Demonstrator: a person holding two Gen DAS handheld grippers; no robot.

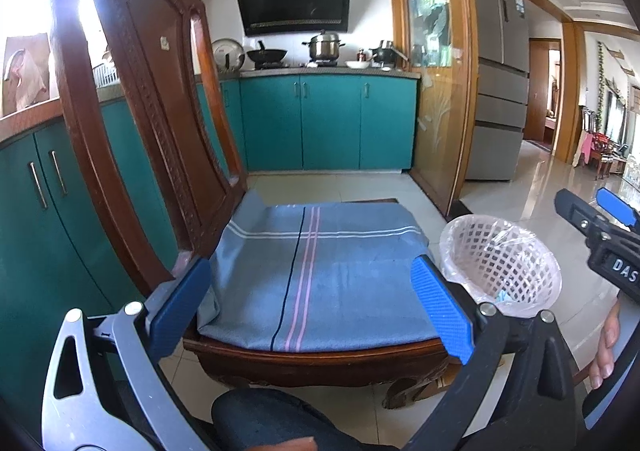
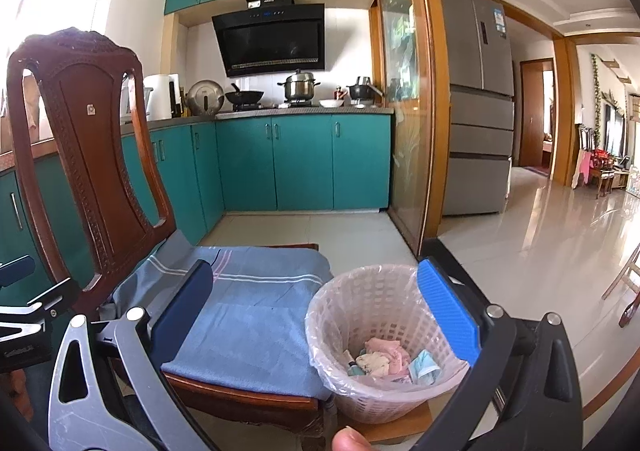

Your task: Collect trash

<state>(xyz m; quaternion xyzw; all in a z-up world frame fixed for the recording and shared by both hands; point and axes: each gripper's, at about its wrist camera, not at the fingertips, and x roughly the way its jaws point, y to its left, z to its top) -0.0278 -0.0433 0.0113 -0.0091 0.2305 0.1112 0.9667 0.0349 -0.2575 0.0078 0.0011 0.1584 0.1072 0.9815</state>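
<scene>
On the left of both views stands a carved wooden chair (image 2: 86, 155), its seat covered by a blue striped cloth (image 1: 316, 275) that lies flat and bare; no scrap shows on it from either camera. The left gripper (image 1: 312, 305) hangs over the front of that seat with its jaws spread wide and nothing between them. Further right, just beside the chair seat, sits a pale lattice wastebasket (image 2: 384, 347) lined with a thin clear plastic bag (image 2: 320, 335), and the right gripper (image 2: 316, 315) hovers above and in front of it, its jaws likewise wide apart and empty. At the basket's bottom lies the trash (image 2: 384, 361): crumpled pink and cream tissue or paper, a pale blue piece that may be a face mask (image 2: 425, 367), and a small dark-tipped item I cannot identify. I judge all of it featherlight and soft, so it would crush flat under the pads and might cling or slip; a pinch across the bulk of a wad should serve best. The liner looks slippery and easily torn, and the basket itself light enough to tip if nudged at its rim. From the left wrist view the basket's depth is mostly hidden behind the blue pad, and the floor under the chair is cut off, so whether any litter remains there cannot be told.
</scene>
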